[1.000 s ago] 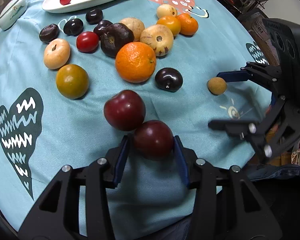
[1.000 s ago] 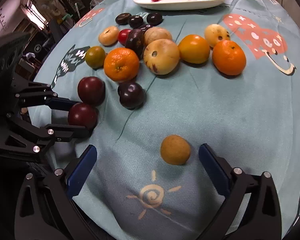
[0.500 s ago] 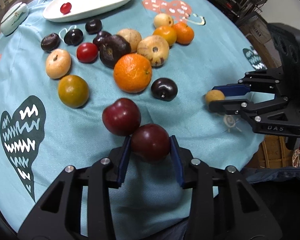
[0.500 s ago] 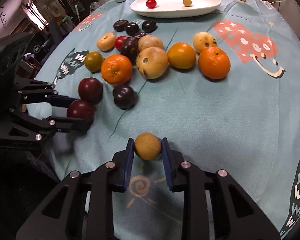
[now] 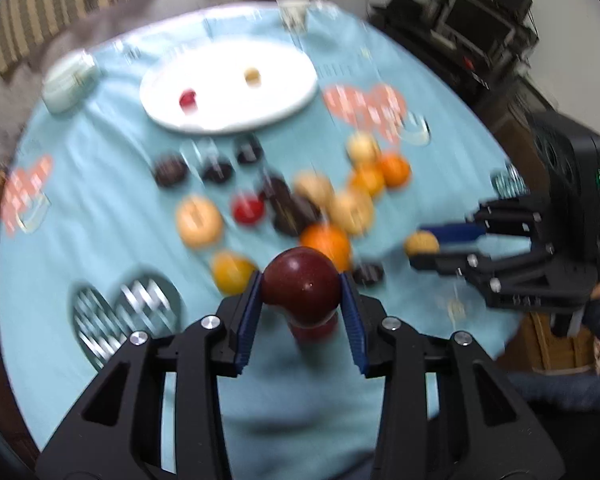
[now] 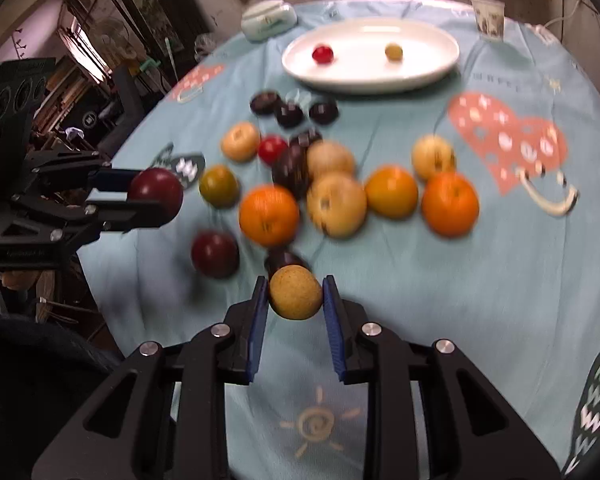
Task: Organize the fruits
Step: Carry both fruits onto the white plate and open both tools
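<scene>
2 fruits are off the table now, each pinched between blue-padded fingers. The left gripper [image 5: 301, 295] clamps its fingers [image 5: 249, 312] on a dark red plum [image 5: 301, 286], and in the right wrist view that plum [image 6: 156, 191] hangs above the cloth at the table's left edge. The right gripper [image 6: 295, 299] presses its fingers [image 6: 259, 320] on a small tan fruit [image 6: 295, 297]. 1 second ago both fruits lay on the cloth: the left fingers were only around the plum, and the right fingers stood wide open either side of the tan fruit. Half a second ago both pairs had closed, with the fruits on the cloth. Both have since been lifted, and the views are blurred.

A 2nd dark red plum [image 6: 215, 254] lies alone on the light blue tablecloth [image 6: 480, 280], apart from the held one. Beyond it sits the loose cluster: an orange [image 6: 269, 215] in front, a pale round fruit [image 6: 336, 210] just beside it, and further oranges, dark plums and a green-yellow fruit [image 6: 219, 185] around them.

At the far side the white oval plate [image 6: 428, 68] holds 2 pieces, well apart: a small red fruit [image 6: 322, 54] on the left and a small yellowish fruit [image 6: 393, 51] on the right.
</scene>
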Demonstrator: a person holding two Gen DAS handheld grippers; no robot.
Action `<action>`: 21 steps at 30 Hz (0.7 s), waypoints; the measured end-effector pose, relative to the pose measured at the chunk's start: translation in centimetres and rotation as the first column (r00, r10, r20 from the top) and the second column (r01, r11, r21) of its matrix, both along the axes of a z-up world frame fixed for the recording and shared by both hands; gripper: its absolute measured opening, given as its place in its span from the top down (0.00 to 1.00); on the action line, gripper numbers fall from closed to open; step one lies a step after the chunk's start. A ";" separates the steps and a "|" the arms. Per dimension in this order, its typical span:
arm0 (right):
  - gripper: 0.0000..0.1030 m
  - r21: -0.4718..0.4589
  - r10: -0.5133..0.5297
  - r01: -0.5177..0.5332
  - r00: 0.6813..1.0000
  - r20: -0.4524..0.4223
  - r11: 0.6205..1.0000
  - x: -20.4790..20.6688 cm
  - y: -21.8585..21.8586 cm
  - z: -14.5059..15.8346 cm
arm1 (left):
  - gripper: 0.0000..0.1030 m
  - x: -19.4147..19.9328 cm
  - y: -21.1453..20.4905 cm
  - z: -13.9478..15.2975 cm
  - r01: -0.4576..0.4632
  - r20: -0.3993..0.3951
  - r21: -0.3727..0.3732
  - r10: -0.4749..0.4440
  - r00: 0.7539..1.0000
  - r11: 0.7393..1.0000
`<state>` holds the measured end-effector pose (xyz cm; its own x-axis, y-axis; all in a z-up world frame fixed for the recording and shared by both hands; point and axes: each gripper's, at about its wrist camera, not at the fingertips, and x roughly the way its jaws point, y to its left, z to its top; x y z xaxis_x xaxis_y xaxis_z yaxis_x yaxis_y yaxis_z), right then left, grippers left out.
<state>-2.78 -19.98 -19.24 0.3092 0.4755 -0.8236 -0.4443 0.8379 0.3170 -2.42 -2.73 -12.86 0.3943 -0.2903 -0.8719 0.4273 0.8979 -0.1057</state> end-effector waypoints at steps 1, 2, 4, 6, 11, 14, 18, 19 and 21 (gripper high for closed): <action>0.73 0.003 -0.003 0.003 1.000 0.019 1.000 0.6 0.1 0.7 | 0.62 0.8 0.0 0.8 -0.010 0.025 0.002 0.010 1.000 1.000; 0.73 0.001 -0.005 0.005 0.999 0.051 1.000 1.6 0.3 1.8 | 0.62 1.6 0.1 1.5 -0.019 0.044 0.005 0.018 0.999 1.000; 0.73 -0.003 -0.012 0.012 0.995 0.099 1.000 3.1 0.7 3.5 | 0.62 4.0 -0.1 3.0 -0.057 0.090 0.034 0.054 0.994 0.998; 0.73 0.012 -0.024 0.023 0.988 0.153 1.000 5.2 1.0 5.7 | 0.62 6.4 -0.2 4.0 -0.101 0.125 0.067 0.092 0.988 0.993; 0.73 0.027 -0.072 0.067 0.960 0.269 0.997 10.1 1.7 9.8 | 0.62 11.9 -1.2 4.9 -0.184 0.161 0.081 0.170 0.972 0.980; 0.73 0.042 -0.121 0.114 0.951 0.283 0.993 13.0 1.5 10.5 | 0.62 14.4 -1.2 4.7 -0.221 0.157 0.074 0.207 0.966 0.973; 0.73 0.050 -0.163 0.155 0.948 0.273 0.987 16.4 0.7 9.9 | 0.62 17.0 -1.9 3.9 -0.233 0.164 0.090 0.216 0.963 0.968; 0.73 0.049 -0.167 0.160 0.949 0.268 0.986 17.0 0.6 9.7 | 0.62 17.4 -2.0 3.7 -0.234 0.166 0.094 0.216 0.962 0.968; 0.73 0.049 -0.172 0.165 0.950 0.259 0.985 18.3 0.5 9.3 | 0.62 18.5 -2.4 3.0 -0.230 0.158 0.103 0.213 0.964 0.968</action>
